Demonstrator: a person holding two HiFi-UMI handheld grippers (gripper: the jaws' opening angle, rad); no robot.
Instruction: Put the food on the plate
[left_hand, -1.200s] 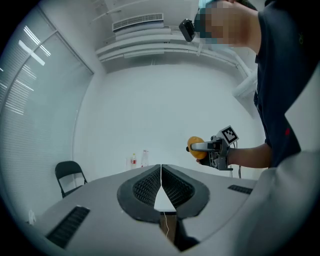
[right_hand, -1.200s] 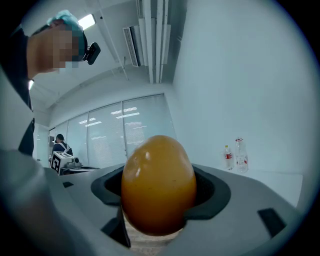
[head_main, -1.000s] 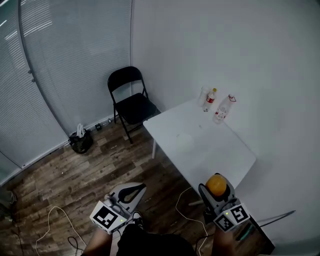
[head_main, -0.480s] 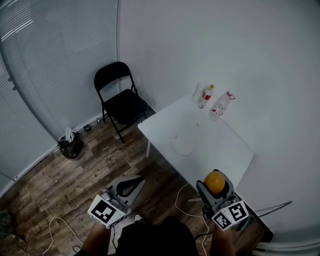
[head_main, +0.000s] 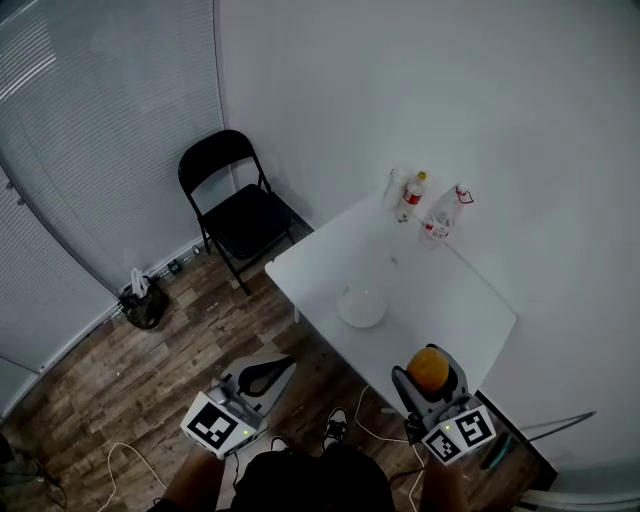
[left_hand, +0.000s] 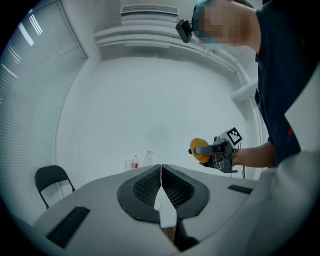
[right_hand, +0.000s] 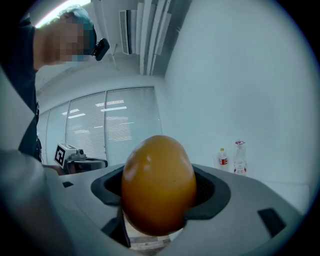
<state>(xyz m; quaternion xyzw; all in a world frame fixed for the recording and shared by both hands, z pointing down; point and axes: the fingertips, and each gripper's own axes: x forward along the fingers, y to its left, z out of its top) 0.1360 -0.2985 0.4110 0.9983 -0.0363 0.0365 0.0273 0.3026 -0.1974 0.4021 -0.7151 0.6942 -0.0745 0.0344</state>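
Observation:
My right gripper (head_main: 430, 372) is shut on an orange, egg-shaped food item (head_main: 429, 368), held just off the near edge of the white table (head_main: 440, 300). In the right gripper view the orange food (right_hand: 159, 184) fills the space between the jaws. A white plate (head_main: 362, 307) lies on the table's near left part, ahead and left of that gripper. My left gripper (head_main: 262, 377) hangs over the wooden floor, left of the table; its jaws are pressed together with nothing between them (left_hand: 161, 190). The left gripper view also catches the right gripper with the orange food (left_hand: 198, 149).
Two plastic bottles (head_main: 441, 222) and a clear cup (head_main: 394, 188) stand at the table's far edge against the wall. A black folding chair (head_main: 232, 213) stands at the left of the table. Cables (head_main: 120, 470) and a dark bag (head_main: 140, 300) lie on the floor.
The view has shifted closer to the table, and the plate now sits nearer in the picture. Both grippers keep their pose, the right still holding the orange food.

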